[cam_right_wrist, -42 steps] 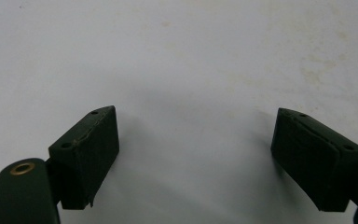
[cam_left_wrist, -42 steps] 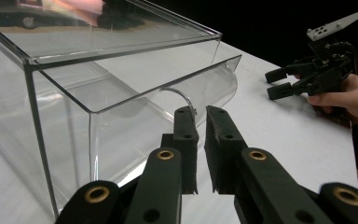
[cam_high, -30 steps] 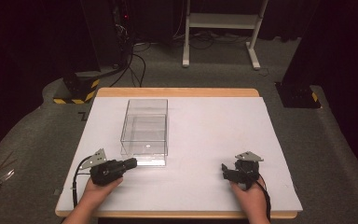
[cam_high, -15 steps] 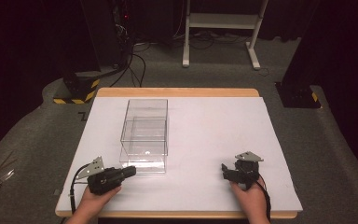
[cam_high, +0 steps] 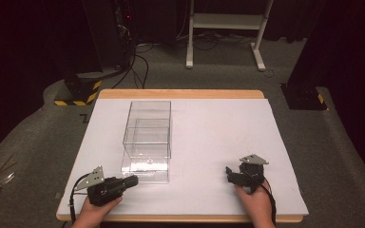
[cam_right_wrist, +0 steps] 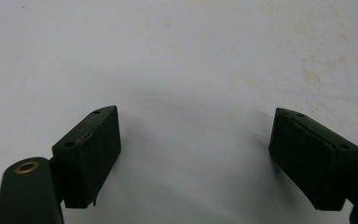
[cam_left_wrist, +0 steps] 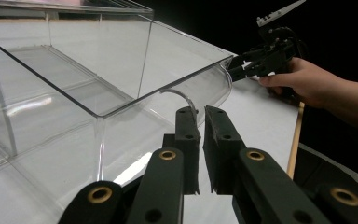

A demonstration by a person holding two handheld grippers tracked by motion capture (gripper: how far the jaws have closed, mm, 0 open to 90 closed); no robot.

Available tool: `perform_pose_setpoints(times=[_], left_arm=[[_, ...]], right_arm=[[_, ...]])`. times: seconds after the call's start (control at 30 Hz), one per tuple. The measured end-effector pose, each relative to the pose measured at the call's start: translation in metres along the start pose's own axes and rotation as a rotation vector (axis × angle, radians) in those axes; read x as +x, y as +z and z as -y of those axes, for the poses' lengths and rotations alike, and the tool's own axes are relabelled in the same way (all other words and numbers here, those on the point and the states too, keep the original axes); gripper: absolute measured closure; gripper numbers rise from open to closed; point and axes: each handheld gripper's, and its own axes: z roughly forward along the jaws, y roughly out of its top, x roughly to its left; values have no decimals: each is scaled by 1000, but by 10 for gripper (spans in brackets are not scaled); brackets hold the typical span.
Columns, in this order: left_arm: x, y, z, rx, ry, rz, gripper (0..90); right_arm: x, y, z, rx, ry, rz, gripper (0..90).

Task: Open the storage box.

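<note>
With our left gripper (cam_left_wrist: 198, 135) pressed together empty and the right gripper (cam_right_wrist: 196, 158) spread, we judge the clear plastic box (cam_high: 147, 140) light, rigid, slippery, best pinched by its thin wall edge.

Before you, a white-topped table (cam_high: 228, 128) with wooden edging, grey carpet (cam_high: 43, 137) around it, dark curtained walls beyond, a white metal stand (cam_high: 225, 28), black cables (cam_high: 138, 61) trailing, yellow-striped bases (cam_high: 78, 90).
</note>
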Motion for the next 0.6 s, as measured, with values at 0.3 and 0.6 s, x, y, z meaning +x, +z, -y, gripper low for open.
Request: perform_pose_setpoints(times=[0.3, 0.6], left_arm=[[-6, -8, 3, -4, -3, 24, 845], [-13, -14, 8, -4, 5, 43, 846]], right_arm=[[0, 0, 0, 0, 0, 0, 166], [0, 0, 0, -1, -4, 0, 170]])
